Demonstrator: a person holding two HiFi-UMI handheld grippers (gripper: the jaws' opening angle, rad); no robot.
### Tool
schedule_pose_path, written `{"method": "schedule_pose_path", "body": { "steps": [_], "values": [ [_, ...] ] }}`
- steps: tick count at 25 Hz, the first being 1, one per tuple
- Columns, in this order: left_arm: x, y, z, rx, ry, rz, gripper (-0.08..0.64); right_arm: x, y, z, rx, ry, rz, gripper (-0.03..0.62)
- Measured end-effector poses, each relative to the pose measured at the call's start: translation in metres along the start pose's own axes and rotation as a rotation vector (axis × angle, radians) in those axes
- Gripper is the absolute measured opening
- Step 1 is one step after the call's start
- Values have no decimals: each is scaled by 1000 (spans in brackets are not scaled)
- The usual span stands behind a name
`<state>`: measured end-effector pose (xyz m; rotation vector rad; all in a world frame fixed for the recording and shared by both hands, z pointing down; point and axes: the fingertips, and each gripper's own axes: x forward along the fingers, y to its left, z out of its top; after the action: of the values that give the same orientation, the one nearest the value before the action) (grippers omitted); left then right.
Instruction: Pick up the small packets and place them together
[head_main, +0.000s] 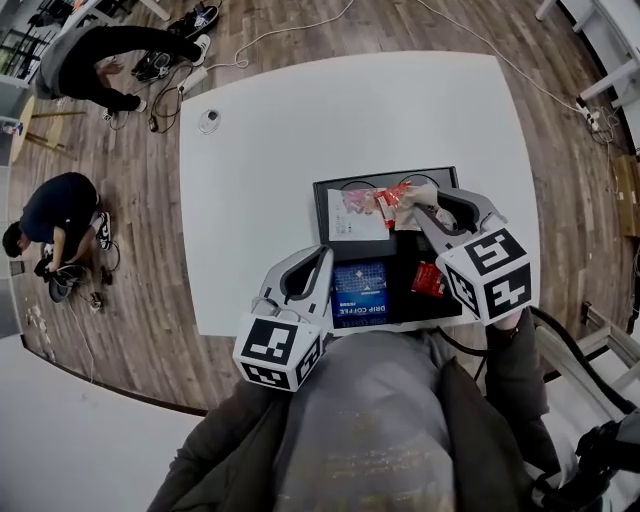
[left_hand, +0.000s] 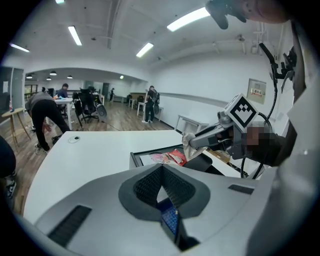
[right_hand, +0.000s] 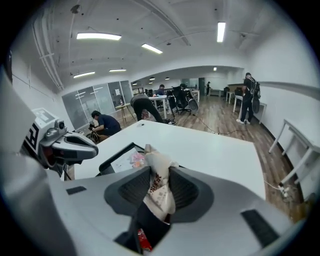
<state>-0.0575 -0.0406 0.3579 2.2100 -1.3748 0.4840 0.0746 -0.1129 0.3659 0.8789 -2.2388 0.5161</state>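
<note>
A black tray (head_main: 400, 174) sits on the white table (head_main: 300, 120) near its front edge. In it lie a pink packet (head_main: 355, 203) on a white card, a red packet (head_main: 384, 201), a blue drip coffee packet (head_main: 360, 288) and another red packet (head_main: 428, 280). My right gripper (head_main: 420, 205) is shut on a cream packet (head_main: 412, 198), held above the tray's far right part beside the red one. In the right gripper view that packet (right_hand: 159, 190) is pinched between the pads. My left gripper (head_main: 322, 255) hovers over the tray's near left, shut and empty, with the blue packet (left_hand: 170, 220) below it.
A small round object (head_main: 208, 120) lies on the table's far left. Two people (head_main: 60, 215) bend over the wooden floor to the left, among cables. The table's front edge runs just under my grippers.
</note>
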Motion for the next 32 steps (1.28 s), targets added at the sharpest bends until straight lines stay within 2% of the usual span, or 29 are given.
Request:
{"method": "schedule_pose_path", "body": {
  "steps": [6,11,26,32],
  "values": [
    [0,8,-5,-23,20,27,3,11,-4,0,-2,20,20,167],
    [-3,14,-8,-32,22,38,3,10,-15,2,21,2,-18,178],
    [-18,11,-8,-6,-12,-10,3,-19,-9,0,34,-29,-122,178],
    [-28,0,-14,8,-25,-45,3,-33,8,-13,35,-27,-143,178]
  ]
}}
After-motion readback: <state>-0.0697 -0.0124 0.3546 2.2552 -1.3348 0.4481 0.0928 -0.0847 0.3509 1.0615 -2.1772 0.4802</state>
